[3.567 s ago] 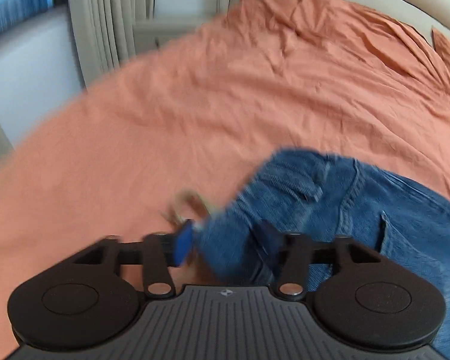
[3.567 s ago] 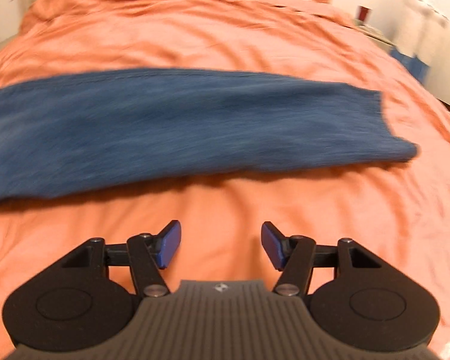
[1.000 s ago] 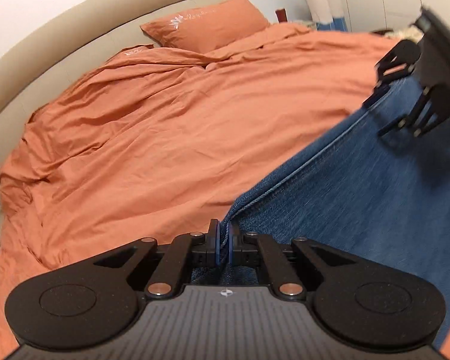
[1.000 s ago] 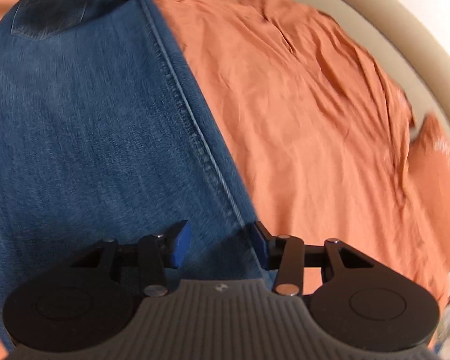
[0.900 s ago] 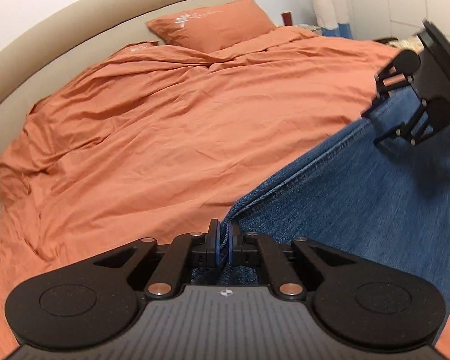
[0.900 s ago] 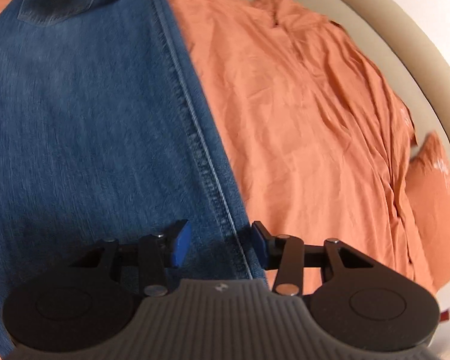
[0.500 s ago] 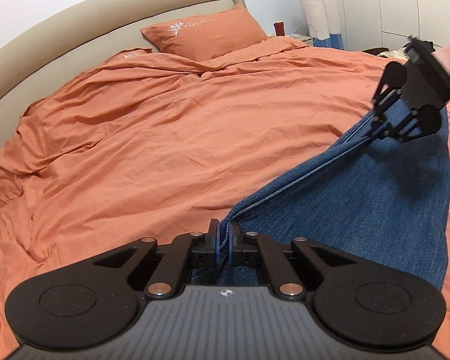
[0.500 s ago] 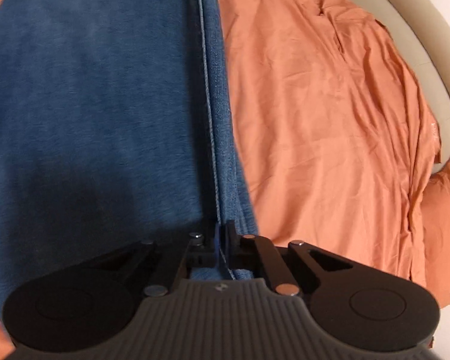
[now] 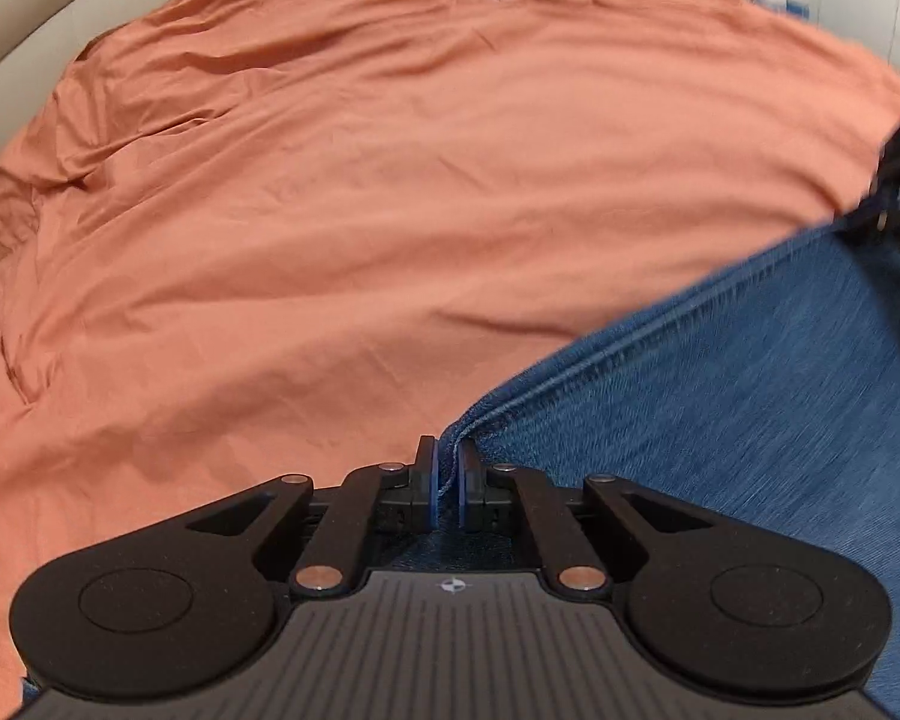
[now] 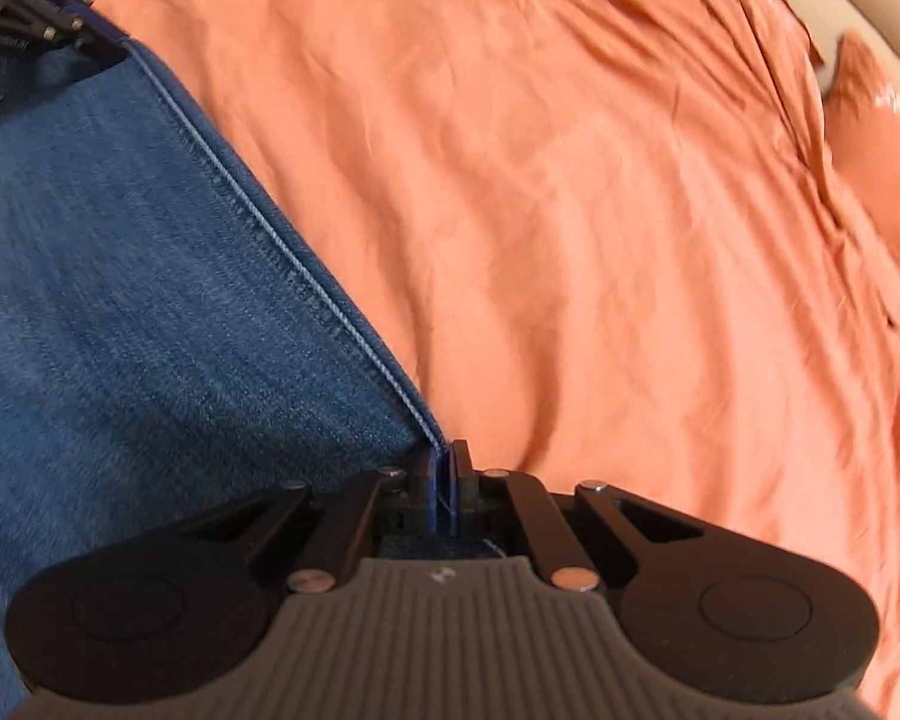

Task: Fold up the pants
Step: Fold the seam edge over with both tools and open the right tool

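The jeans lie on the orange bed. The left tool and right tool each pinch the seamed edge, stretched between them. Denim looks heavy, limp and grippy; thick seams give the firmest hold.

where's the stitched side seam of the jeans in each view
Left wrist: the side seam runs from the left gripper up to the right gripper at the right edge.
Right wrist: the side seam runs from the right gripper up to the left gripper, top left.
Shared landmark: the orange bedcover beside it.
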### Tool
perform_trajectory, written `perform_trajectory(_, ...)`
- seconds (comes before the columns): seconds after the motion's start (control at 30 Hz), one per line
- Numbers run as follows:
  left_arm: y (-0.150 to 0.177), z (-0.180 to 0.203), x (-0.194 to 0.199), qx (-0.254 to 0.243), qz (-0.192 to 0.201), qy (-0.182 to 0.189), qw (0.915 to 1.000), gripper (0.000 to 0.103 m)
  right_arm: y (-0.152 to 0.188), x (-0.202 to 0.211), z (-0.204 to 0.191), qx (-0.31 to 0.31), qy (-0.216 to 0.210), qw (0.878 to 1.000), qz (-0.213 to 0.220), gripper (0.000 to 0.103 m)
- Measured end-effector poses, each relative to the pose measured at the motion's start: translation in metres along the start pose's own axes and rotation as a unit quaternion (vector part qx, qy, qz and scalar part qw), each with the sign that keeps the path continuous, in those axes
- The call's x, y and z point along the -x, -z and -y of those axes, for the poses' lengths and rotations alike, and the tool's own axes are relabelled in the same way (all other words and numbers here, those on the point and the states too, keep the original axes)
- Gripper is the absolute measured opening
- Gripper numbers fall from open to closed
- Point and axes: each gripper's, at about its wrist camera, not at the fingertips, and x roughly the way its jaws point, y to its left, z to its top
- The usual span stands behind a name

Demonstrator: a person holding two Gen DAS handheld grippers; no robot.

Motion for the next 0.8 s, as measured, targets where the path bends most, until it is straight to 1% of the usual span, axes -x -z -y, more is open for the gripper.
perform_trajectory(0.07,0.004,0.003,0.001,0.001,0.004,-0.011,0.9999,0.015,0.002,0.0,0.004,-0.024,0.001,1.0,0.012,0.003)
perform_trajectory(0.1,0.005,0.002,0.005,0.006,0.012,-0.016,0.9998,0.02,0.006,0.003,0.007,-0.037,-0.002,0.999,0.019,0.013)
perform_trajectory(0.13,0.006,-0.001,0.009,0.015,0.017,-0.02,0.9995,0.034,0.009,0.007,0.011,-0.052,0.003,0.998,0.026,0.023)
perform_trajectory(0.17,0.008,-0.004,0.014,0.029,0.023,-0.027,0.999,0.052,0.012,0.01,0.017,-0.071,0.01,0.997,0.034,0.037)
perform_trajectory(0.23,0.009,-0.01,0.027,0.057,0.044,-0.025,0.9971,0.067,0.029,0.025,0.031,-0.12,0.009,0.991,0.055,0.037)
perform_trajectory(0.33,0.014,-0.019,0.047,0.102,0.057,-0.022,0.9929,0.067,0.068,0.05,0.053,-0.194,0.042,0.978,0.063,0.037)
perform_trajectory(0.4,0.018,-0.022,0.057,0.118,0.055,-0.023,0.9911,0.067,0.105,0.068,0.071,-0.252,0.066,0.964,0.063,0.037)
perform_trajectory(0.43,0.021,-0.023,0.062,0.122,0.05,-0.026,0.9909,0.066,0.129,0.081,0.084,-0.285,0.077,0.953,0.063,0.037)
perform_trajectory(0.5,0.029,-0.023,0.068,0.123,0.035,-0.038,0.9911,0.066,0.176,0.106,0.108,-0.358,0.104,0.925,0.068,0.037)
perform_trajectory(0.57,0.04,-0.024,0.072,0.12,0.016,-0.044,0.9917,0.065,0.225,0.13,0.129,-0.43,0.121,0.892,0.069,0.038)
perform_trajectory(0.6,0.045,-0.024,0.072,0.122,0.006,-0.045,0.9915,0.064,0.246,0.14,0.138,-0.457,0.127,0.878,0.071,0.038)
perform_trajectory(0.63,0.049,-0.025,0.071,0.125,-0.005,-0.048,0.991,0.062,0.263,0.145,0.148,-0.478,0.132,0.866,0.072,0.038)
perform_trajectory(0.67,0.053,-0.025,0.07,0.128,-0.016,-0.054,0.9902,0.058,0.277,0.148,0.157,-0.493,0.135,0.856,0.072,0.038)
perform_trajectory(0.7,0.056,-0.025,0.069,0.131,-0.025,-0.058,0.9894,0.057,0.287,0.149,0.166,-0.505,0.132,0.85,0.072,0.038)
perform_trajectory(0.73,0.059,-0.026,0.068,0.137,-0.031,-0.061,0.9882,0.057,0.293,0.146,0.173,-0.509,0.126,0.848,0.073,0.038)
perform_trajectory(0.8,0.06,-0.027,0.07,0.16,-0.036,-0.063,0.9843,0.057,0.293,0.141,0.181,-0.502,0.138,0.85,0.078,0.038)
